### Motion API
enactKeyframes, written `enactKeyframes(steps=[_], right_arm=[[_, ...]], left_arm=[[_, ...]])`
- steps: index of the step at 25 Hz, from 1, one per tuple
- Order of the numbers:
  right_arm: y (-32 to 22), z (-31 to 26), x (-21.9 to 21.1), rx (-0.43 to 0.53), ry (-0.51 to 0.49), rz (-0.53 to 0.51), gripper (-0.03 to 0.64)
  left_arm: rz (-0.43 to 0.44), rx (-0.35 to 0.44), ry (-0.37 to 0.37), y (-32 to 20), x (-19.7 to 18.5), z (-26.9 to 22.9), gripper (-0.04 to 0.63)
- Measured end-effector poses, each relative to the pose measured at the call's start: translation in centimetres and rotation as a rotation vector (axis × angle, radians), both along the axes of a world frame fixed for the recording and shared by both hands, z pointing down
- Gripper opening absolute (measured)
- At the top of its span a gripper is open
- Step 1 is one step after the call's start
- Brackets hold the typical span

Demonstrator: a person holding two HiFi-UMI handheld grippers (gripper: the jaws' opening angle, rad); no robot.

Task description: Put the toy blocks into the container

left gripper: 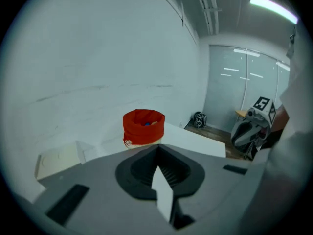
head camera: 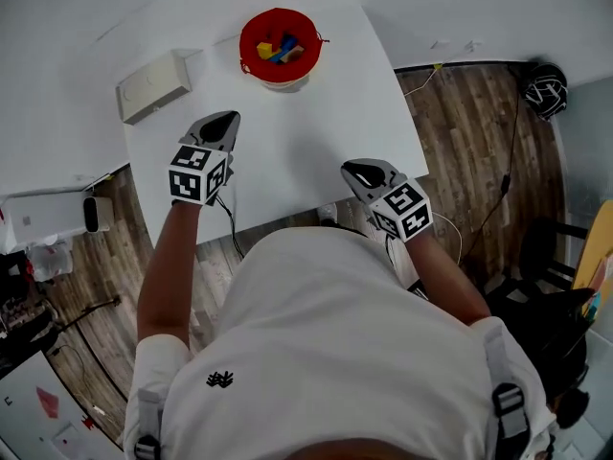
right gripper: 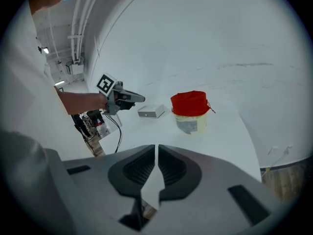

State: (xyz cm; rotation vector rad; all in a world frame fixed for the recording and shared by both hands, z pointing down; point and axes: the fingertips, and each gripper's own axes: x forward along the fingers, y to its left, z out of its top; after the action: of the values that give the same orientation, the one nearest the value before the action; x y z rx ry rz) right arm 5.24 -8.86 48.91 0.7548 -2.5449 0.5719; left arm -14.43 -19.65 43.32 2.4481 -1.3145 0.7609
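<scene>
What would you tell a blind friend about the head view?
A red container of coloured toy blocks stands at the far end of a white table. Nearer, a person holds the left tongs and right tongs, both empty, over it.

I see the container (head camera: 248, 42) standing upright on the far side of the white box (head camera: 153, 85) from the wall, near it but not touching. It is a pale tub with a red liner folded over its rim. The toy blocks (head camera: 280, 51) lie heaped inside: yellow, blue and orange pieces, too small to count.
</scene>
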Motion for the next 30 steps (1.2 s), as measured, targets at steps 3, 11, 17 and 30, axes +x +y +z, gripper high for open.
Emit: enactKeyframes(steps=[3,11,17,30], right_arm=[[1.5,-0.8,-1.6,0.014,-0.011,0.007,0.015],[6.3,-2.3,-5.6,0.042,-0.019,0.012,0.009],[9.7,-2.7,-8.1,0.069,-0.013,0.012,0.008],[15.2,-4.1,-10.9,0.119,-0.021,0.029,0.006]], left_arm=[[-0.004,-0.047,0.182,5.6,-0.5,0.6,0.006],[0.021,-0.097,0.354,18.0,-2.7,1.1,0.006],[-0.013,-0.061,0.35,22.1,-5.4,0.5,0.006],[0.012,-0.01,0.32,27.2,-8.0,-0.2,0.006]])
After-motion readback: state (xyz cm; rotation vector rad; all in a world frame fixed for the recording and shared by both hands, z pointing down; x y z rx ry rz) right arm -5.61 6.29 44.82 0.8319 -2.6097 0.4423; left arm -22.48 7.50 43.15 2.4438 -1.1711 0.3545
